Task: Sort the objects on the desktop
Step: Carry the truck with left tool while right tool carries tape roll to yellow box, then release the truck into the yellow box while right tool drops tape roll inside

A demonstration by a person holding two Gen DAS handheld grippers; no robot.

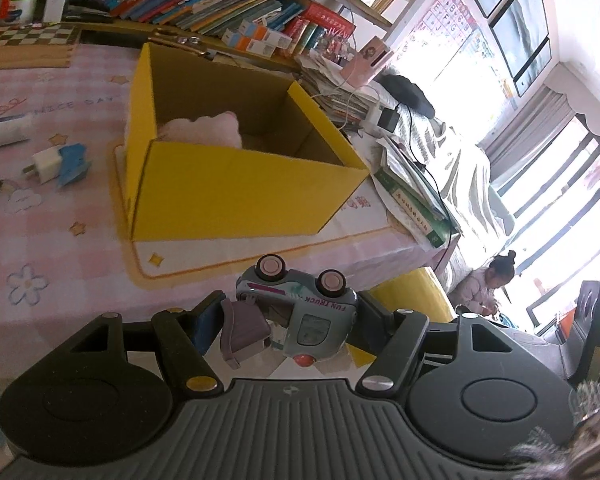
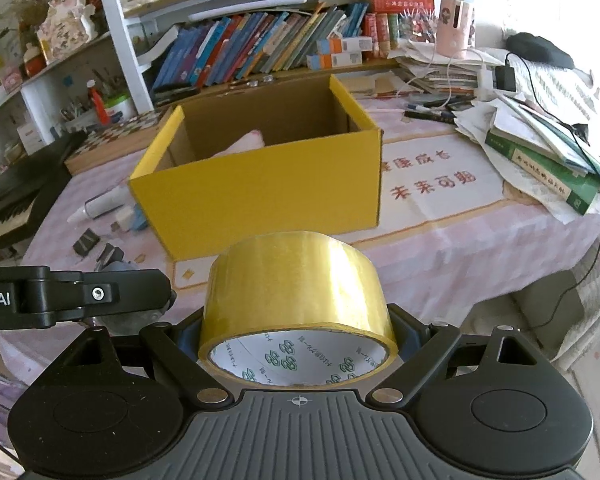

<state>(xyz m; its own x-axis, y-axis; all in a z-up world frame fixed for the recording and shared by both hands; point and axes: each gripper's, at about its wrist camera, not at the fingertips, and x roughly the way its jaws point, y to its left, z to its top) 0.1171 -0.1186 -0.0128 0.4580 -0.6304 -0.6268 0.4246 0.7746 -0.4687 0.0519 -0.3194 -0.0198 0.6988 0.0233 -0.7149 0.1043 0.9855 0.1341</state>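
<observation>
The toy truck carries "FUN TRUCK" in pink capitals along its side, seen upside down. The pink cloth on the desk reads "NICE DAY" faintly near its upper left. A black arm at the left edge of the right wrist view shows the cut-off letters "ot.AI". An alphabet poster on the wall shows A, B, C. Chinese print on the green book and the cloth is too unclear to read.

A pink soft item lies half hidden behind the yellow box's front wall; the roll of tape conceals the right gripper's fingertips.
</observation>
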